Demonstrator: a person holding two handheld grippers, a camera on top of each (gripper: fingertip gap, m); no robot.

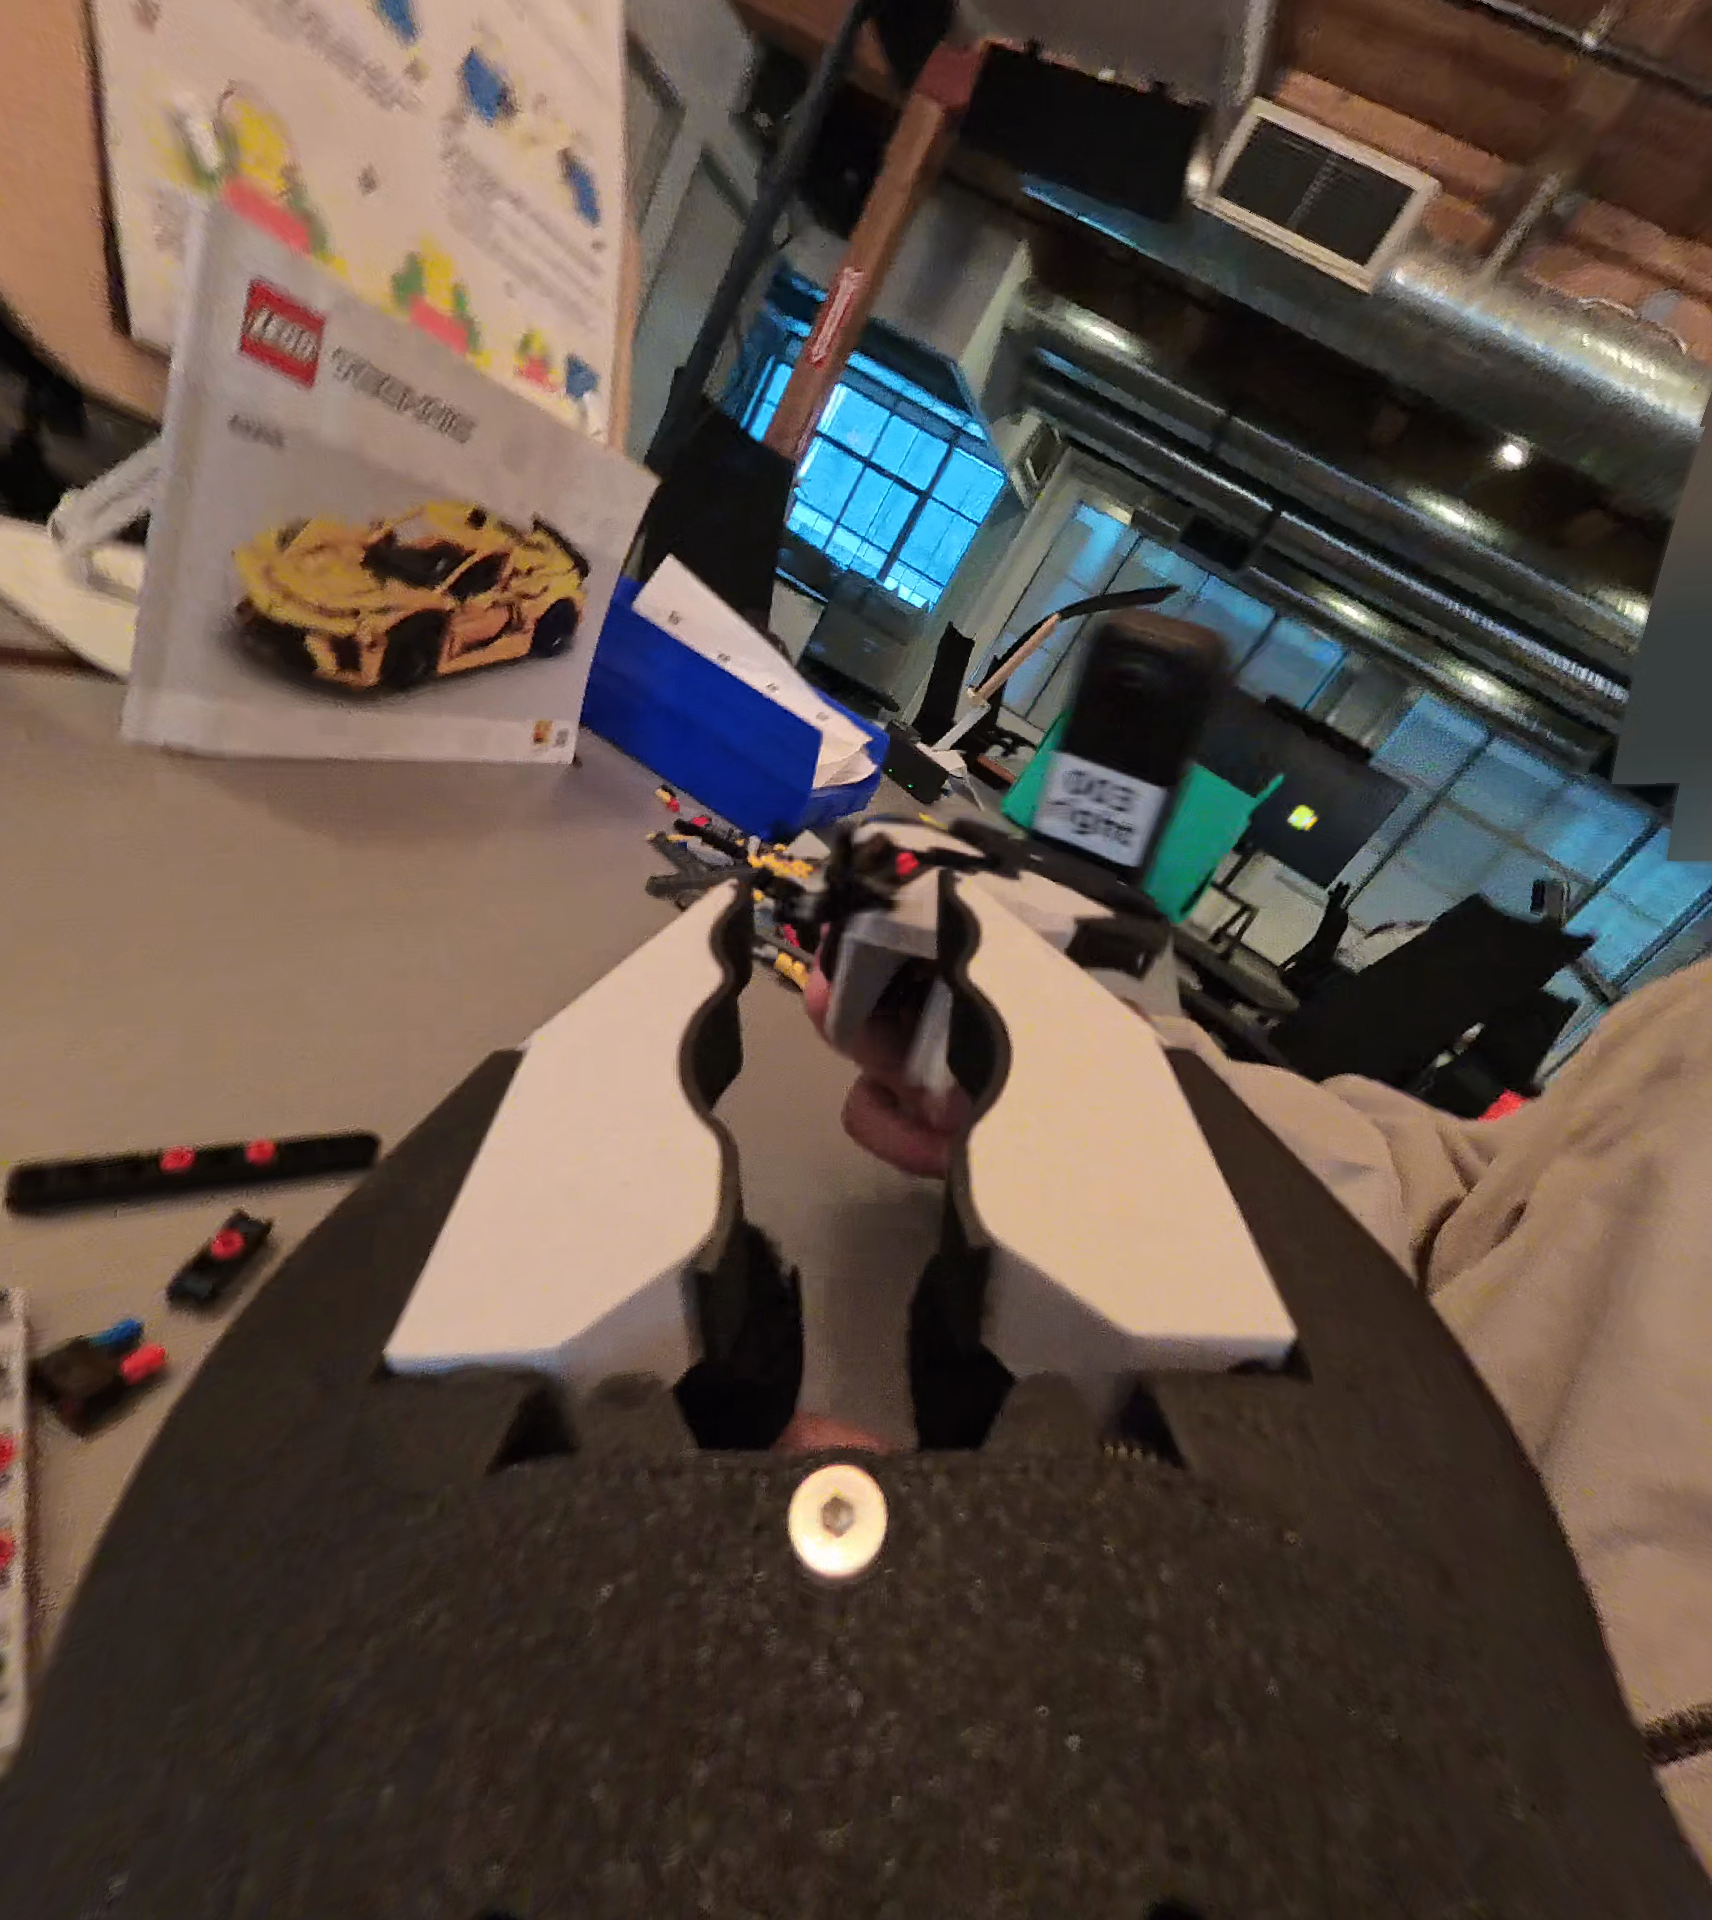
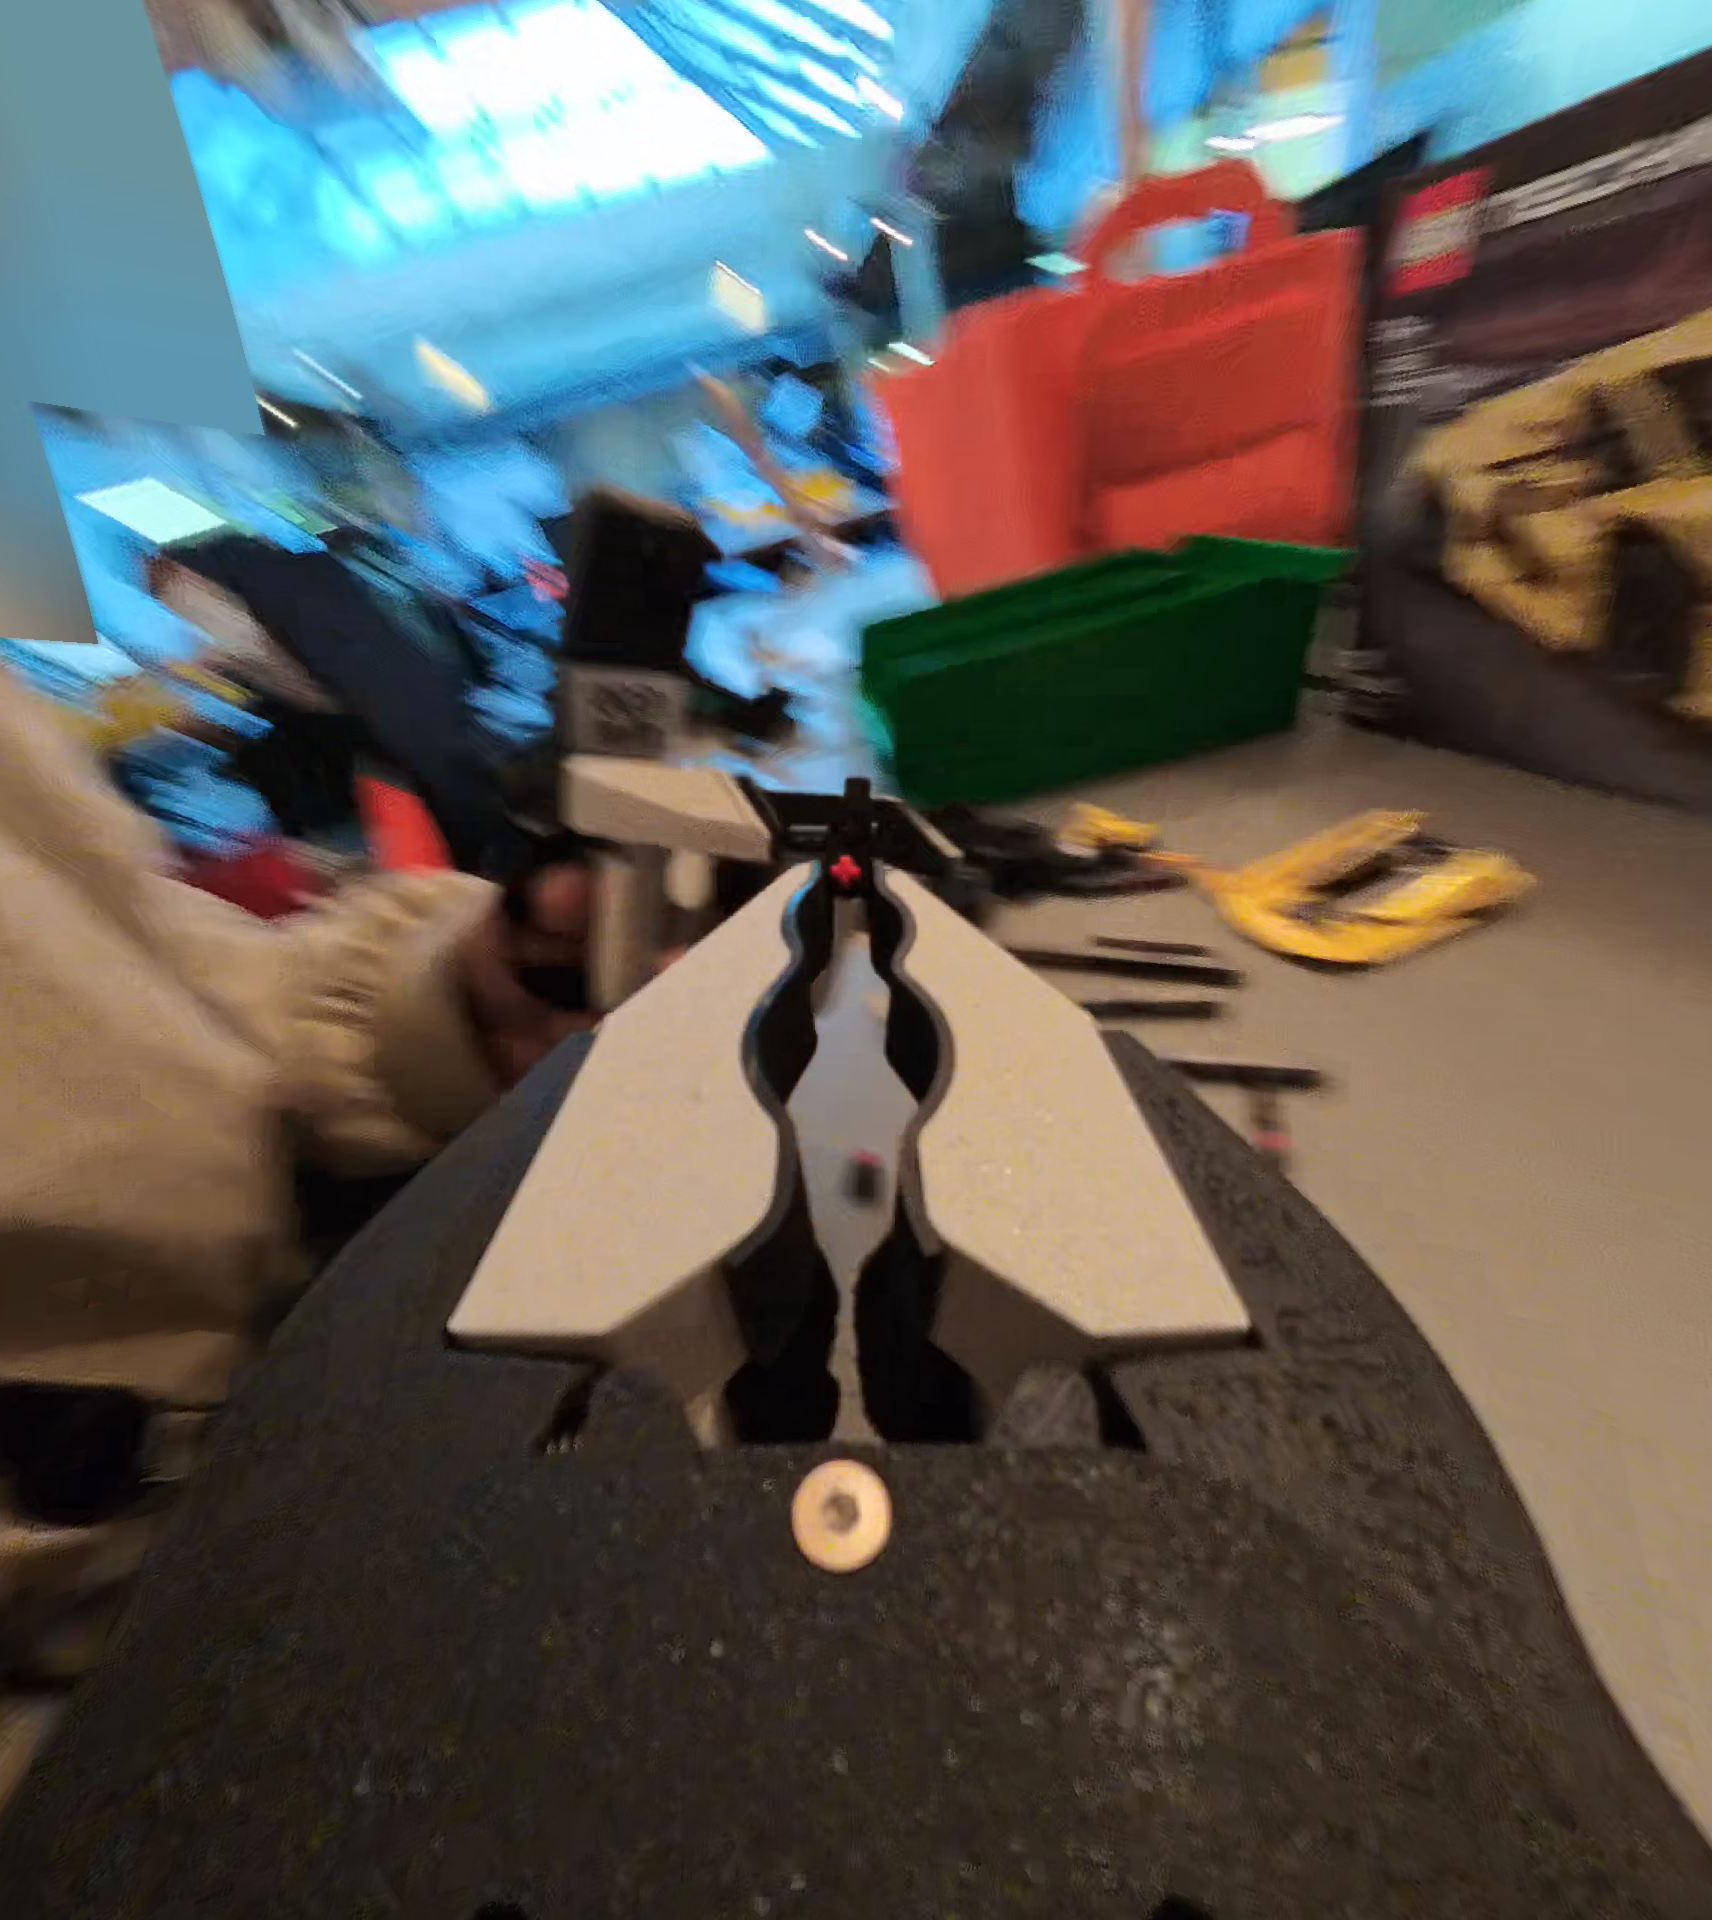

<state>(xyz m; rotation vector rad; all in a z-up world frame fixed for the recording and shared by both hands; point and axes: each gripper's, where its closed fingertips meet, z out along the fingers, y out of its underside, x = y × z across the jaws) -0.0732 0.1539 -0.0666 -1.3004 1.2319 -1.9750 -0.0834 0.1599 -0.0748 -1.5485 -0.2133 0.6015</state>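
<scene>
The left gripper [image 1: 841,894] and the right gripper [image 2: 844,878] meet tip to tip above a grey table [image 1: 260,935], both at a small black brick assembly [image 2: 847,821] with a red pin, held in the air between them. In the right wrist view the right gripper's fingers [image 2: 696,1091] close to a narrow gap at the tips, pinched on the assembly at 12 o'clock. In the left wrist view the left gripper's tips also converge on it, but blur hides whether they grip it or only touch. The other gripper, a hand [image 1: 893,1112] behind it, shows through the gap. At 10 o'clock in the left view a booklet [image 1: 364,520] with a yellow car stands by a blue bin [image 1: 717,727]; black beams with red pins [image 1: 187,1158] lie at 8 o'clock. In the right view, a green bin [image 2: 1091,675] and red bag [image 2: 1143,395] sit at 1 o'clock, yellow parts [image 2: 1351,894] at 2 o'clock, and a box [image 2: 1610,468] at the far right. A beige sleeve [image 2: 83,1039] fills 9 o'clock.
</scene>
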